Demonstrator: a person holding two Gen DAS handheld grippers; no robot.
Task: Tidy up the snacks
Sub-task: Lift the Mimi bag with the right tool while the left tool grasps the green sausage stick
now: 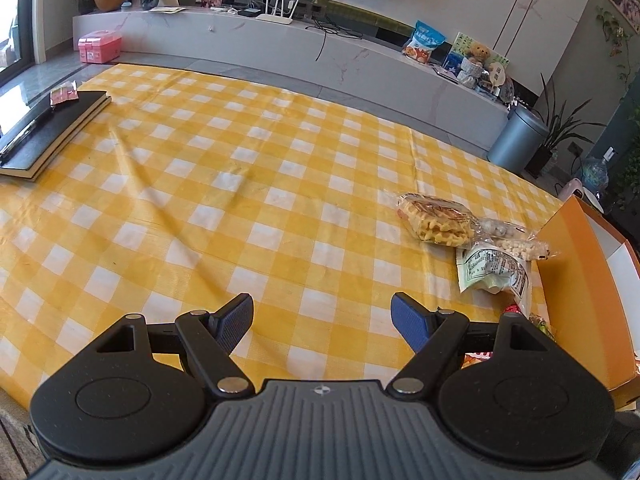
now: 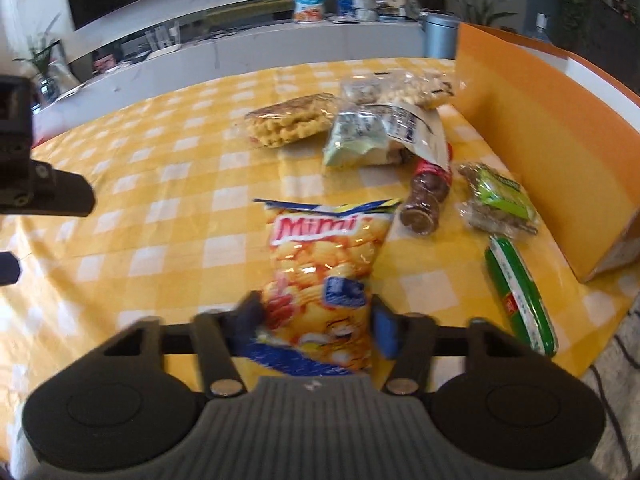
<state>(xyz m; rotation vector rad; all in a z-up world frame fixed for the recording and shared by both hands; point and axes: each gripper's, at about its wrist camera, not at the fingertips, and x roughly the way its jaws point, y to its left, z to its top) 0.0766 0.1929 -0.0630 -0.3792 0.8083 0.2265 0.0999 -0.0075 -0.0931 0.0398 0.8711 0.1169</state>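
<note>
Right tongs (image 2: 316, 322) pinch the bottom of a chip bag (image 2: 324, 276), its top toward 12 o'clock over the checked desk (image 2: 160, 184). Other snacks lie at 1–2 o'clock: waffle pack (image 2: 290, 122), small bottle (image 2: 426, 198), green tube (image 2: 520, 298), beside an orange box (image 2: 536, 152). Left tongs (image 1: 322, 322) spread wide w/ nothing between, above bare cloth.

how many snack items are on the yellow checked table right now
7. Chip bag in the right gripper; waffle pack, nut bag and pale green pouch behind; brown bottle, green-label pack, green tube beside the orange box. Others may be hidden.
</note>
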